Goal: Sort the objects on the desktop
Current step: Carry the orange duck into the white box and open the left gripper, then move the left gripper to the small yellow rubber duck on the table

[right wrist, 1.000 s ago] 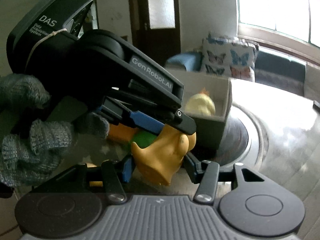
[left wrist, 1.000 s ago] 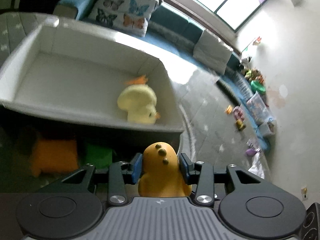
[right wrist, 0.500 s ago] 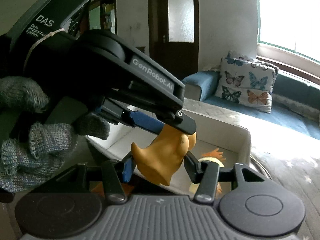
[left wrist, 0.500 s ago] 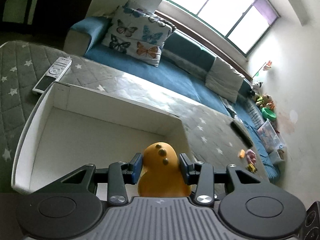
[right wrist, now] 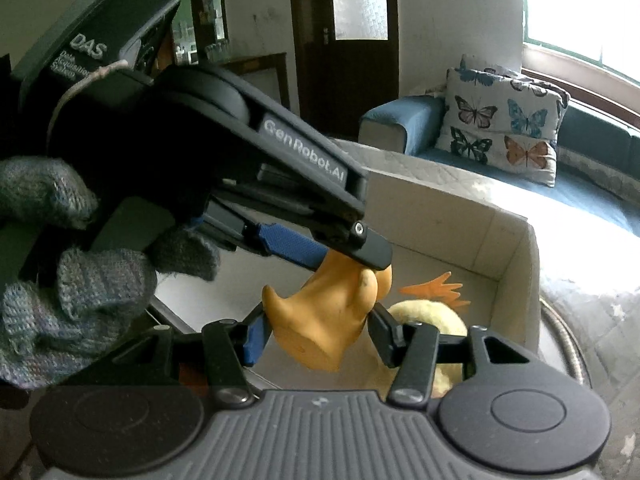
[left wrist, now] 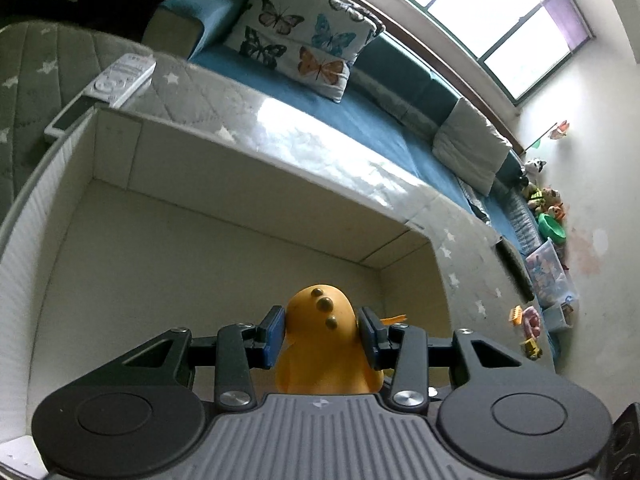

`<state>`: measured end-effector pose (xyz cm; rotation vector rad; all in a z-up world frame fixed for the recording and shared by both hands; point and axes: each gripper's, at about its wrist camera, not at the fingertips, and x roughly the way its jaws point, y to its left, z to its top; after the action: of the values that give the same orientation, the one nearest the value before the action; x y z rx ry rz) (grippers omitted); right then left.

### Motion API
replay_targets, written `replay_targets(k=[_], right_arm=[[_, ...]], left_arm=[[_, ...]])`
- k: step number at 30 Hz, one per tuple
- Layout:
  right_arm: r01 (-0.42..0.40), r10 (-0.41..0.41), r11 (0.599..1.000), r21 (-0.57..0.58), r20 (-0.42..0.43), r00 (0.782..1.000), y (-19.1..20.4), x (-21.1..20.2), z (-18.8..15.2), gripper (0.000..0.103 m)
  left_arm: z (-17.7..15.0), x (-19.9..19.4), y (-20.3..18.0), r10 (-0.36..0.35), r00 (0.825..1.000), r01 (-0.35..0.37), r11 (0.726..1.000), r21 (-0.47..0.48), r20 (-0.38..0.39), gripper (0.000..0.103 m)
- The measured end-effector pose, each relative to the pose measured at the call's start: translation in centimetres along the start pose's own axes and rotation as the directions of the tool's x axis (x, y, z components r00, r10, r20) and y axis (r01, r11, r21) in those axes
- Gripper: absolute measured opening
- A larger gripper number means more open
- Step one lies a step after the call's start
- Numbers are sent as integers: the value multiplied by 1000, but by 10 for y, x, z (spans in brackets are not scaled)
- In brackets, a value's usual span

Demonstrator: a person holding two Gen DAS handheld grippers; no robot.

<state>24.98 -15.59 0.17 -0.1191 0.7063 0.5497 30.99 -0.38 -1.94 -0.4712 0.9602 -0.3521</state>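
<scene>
Our left gripper (left wrist: pixel 322 334) has its jaws clenched on an orange rubber toy (left wrist: pixel 322 344), held above the open white box (left wrist: pixel 200 248), seemingly so it can drop inside. Our right gripper (right wrist: pixel 316 334) has jaws released on either side of the toy's base; whether they touch is unclear. At four o'clock, a yellow plush duck (right wrist: pixel 432 316) already lies in the box.

the yellow plush duck (right wrist: pixel 424 312) lies mostly hidden behind the right gripper's (right wrist: pixel 316 334) fingers.
</scene>
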Motion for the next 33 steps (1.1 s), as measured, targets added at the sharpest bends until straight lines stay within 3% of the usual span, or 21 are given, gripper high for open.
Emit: replay_targets(k=[17, 33], right_arm=[[43, -41, 999, -34, 65, 997, 16, -31, 2, 60], [58, -52, 997, -47, 125, 991, 48, -98, -30, 66]], left_arm=[[-10, -31, -10, -2, 998, -1, 999, 53, 62, 42], [-66, -97, -30, 31, 993, -49, 987, 150, 115, 42]])
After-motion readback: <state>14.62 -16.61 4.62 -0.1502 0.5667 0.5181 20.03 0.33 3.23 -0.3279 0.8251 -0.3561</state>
